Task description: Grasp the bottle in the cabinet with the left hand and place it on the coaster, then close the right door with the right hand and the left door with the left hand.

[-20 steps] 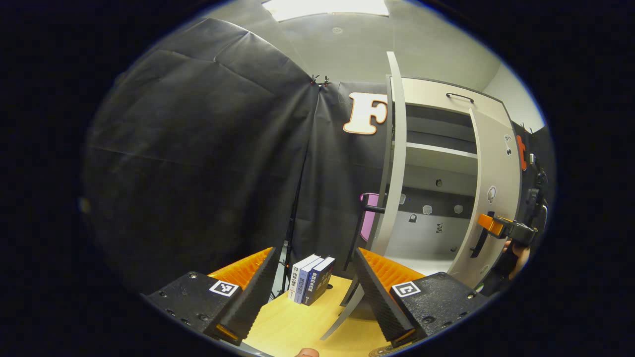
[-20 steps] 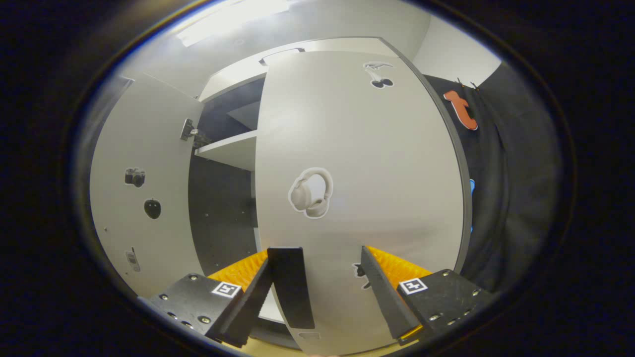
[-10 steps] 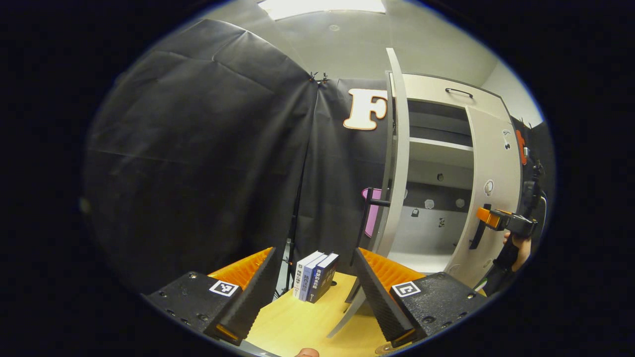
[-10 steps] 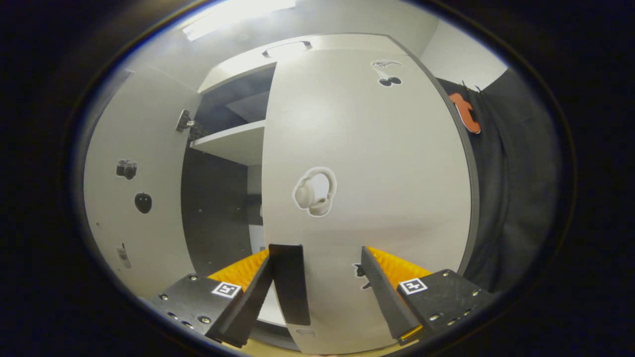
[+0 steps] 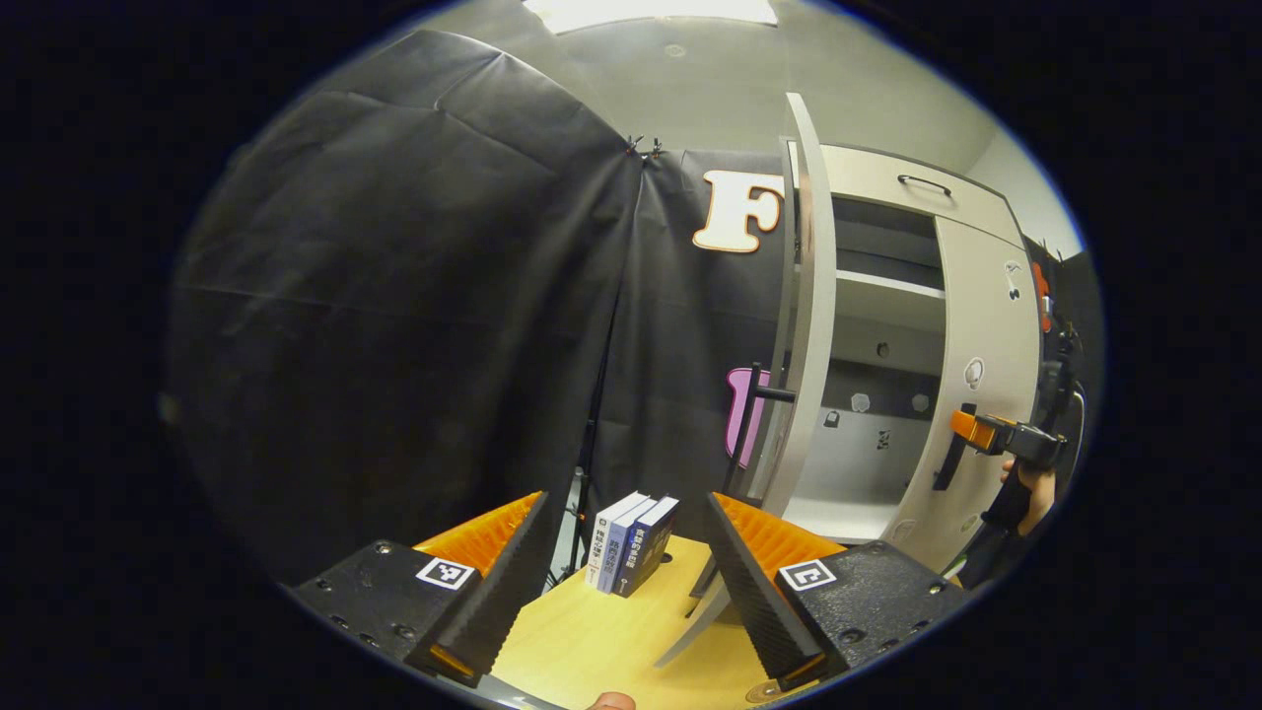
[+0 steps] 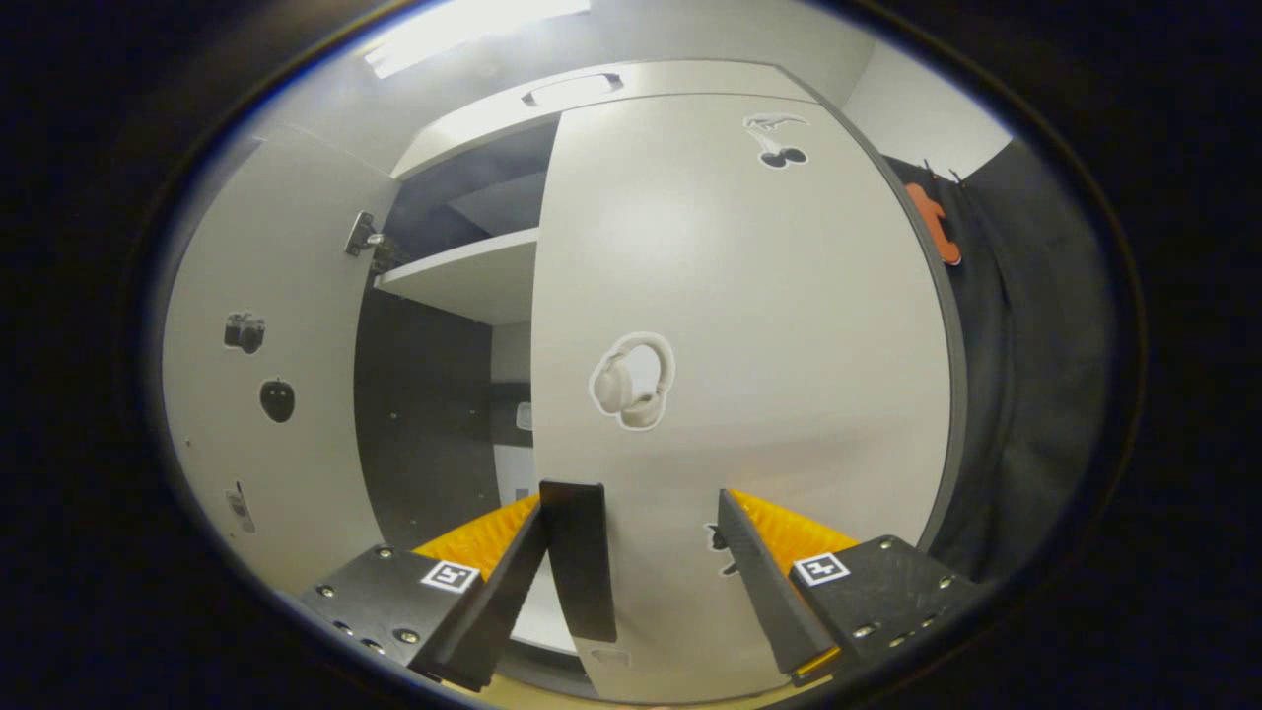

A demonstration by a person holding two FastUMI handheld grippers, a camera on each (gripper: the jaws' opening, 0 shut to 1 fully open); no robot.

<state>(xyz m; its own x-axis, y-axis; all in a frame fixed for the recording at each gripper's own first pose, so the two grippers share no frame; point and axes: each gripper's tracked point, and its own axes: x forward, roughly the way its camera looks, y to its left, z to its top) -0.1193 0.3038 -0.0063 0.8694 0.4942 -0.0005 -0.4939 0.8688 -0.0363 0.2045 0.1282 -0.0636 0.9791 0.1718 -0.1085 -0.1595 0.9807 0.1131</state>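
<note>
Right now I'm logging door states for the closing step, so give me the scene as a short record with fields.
right door: partly shut, gap remaining beside it
right door handle: dark bar, between the right claw fingers
right claw state: open, not clamped
left door: wide open, seen edge-on
left claw: open, over the wooden table
books: standing on the table
shelf: bare where visible

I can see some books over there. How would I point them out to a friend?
Start at the pale cabinet with its doors open, then drop to the yellow table left of it. Three books stand upright together there, spines out, the only things standing on it.
</note>
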